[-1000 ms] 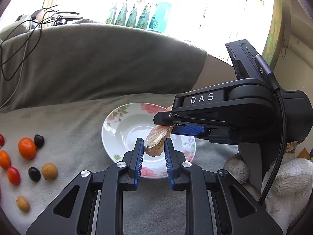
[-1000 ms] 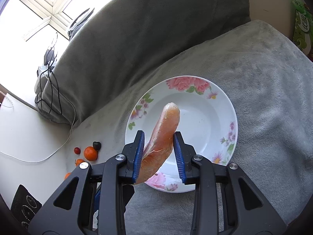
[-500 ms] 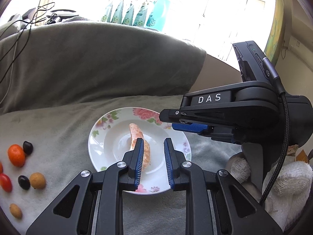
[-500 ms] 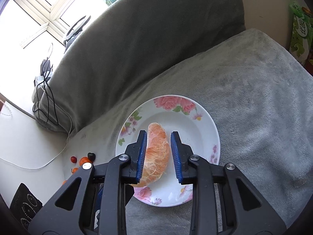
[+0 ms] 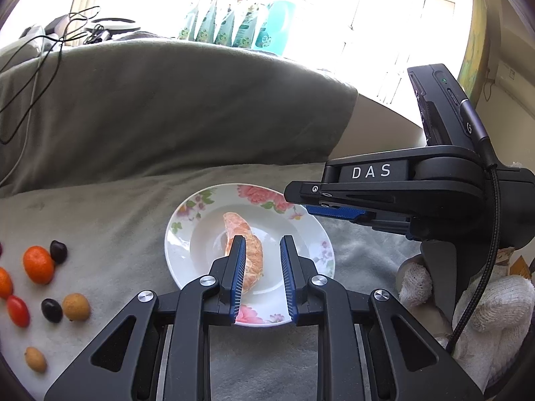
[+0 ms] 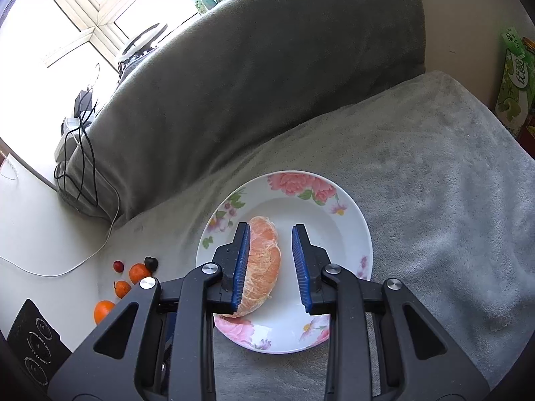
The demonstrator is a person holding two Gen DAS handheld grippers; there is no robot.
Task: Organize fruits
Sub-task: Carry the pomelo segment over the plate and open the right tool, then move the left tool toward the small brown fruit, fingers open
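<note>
Fruit lies scattered at far left on the grey blanket: a mandarin, a dark plum, a red cherry tomato, a second dark plum and two tan longans. At centre, a floral plate carries a peeled pomelo segment, lying on its side in the well. Left tool hovers above the plate's near rim, jaws parted and empty. Right tool is likewise parted above the plate, the segment beside its left finger, the other finger clear. At far right, a white-gloved hand grips that tool's handle.
</note>
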